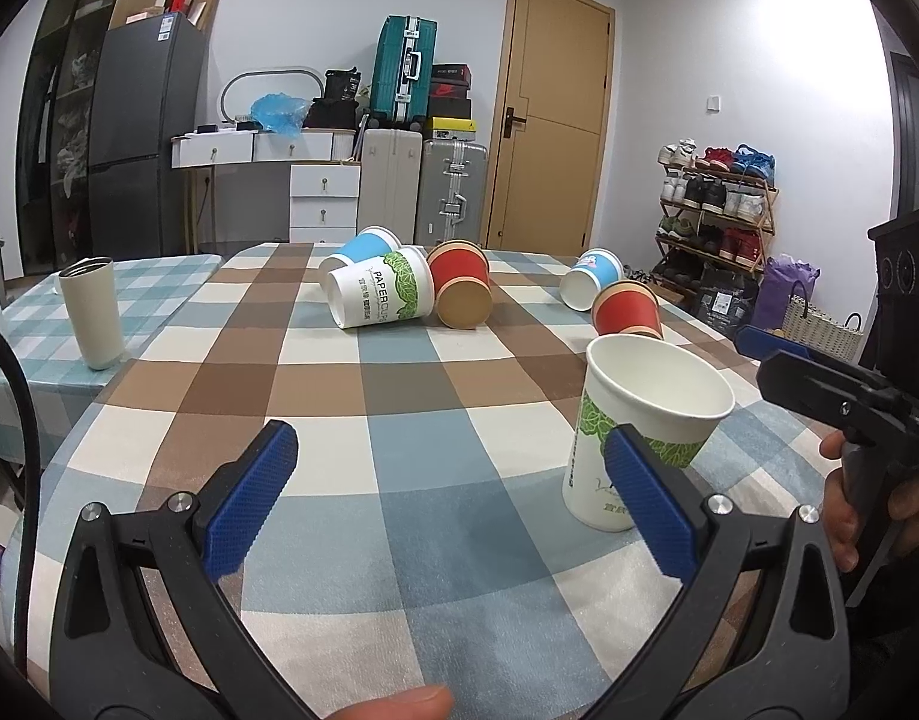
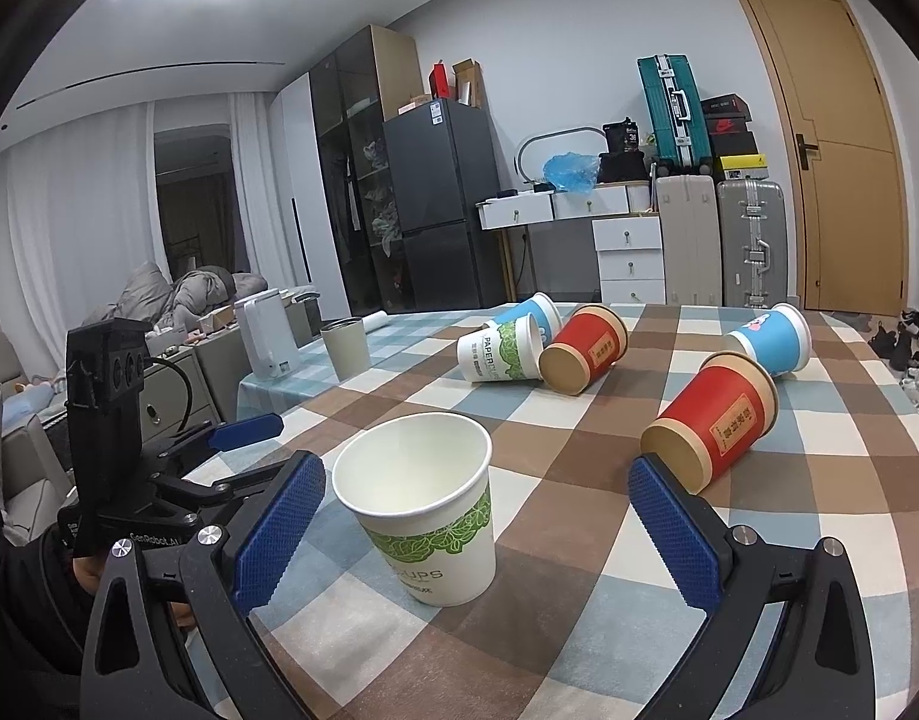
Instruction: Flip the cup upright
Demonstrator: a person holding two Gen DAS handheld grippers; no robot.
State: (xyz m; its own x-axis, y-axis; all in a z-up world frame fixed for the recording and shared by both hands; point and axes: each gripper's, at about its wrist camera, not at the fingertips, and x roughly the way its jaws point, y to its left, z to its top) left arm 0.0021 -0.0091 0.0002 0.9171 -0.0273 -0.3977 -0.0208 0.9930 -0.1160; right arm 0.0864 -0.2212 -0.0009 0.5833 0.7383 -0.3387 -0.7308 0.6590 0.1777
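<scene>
Fingers of both grippers are spread wide and pinch nothing. Between and just beyond the right gripper [image 2: 477, 516] stands the white paper cup [image 2: 426, 504] with green leaf print, upright, mouth up, on the checked cloth of the counter [image 2: 579, 630]. From the left gripper [image 1: 453, 498] the same cup sits to the right, partly behind its right blue pad; whether pad and cup touch I cannot tell. Each gripper is held low and level over the near edge, the right one coming in from the right side, a hand wrapped round its handle. Farther off lie five cups on their sides: a red cup [image 2: 714, 420] near right, a blue cup [image 2: 771, 341] beyond it, and a white, a red and a blue one clustered at centre. A steel tumbler [image 1: 93, 312] stands far left. Behind are a dark fridge [image 1: 144, 144], suitcases, a wooden door and a shoe rack.
</scene>
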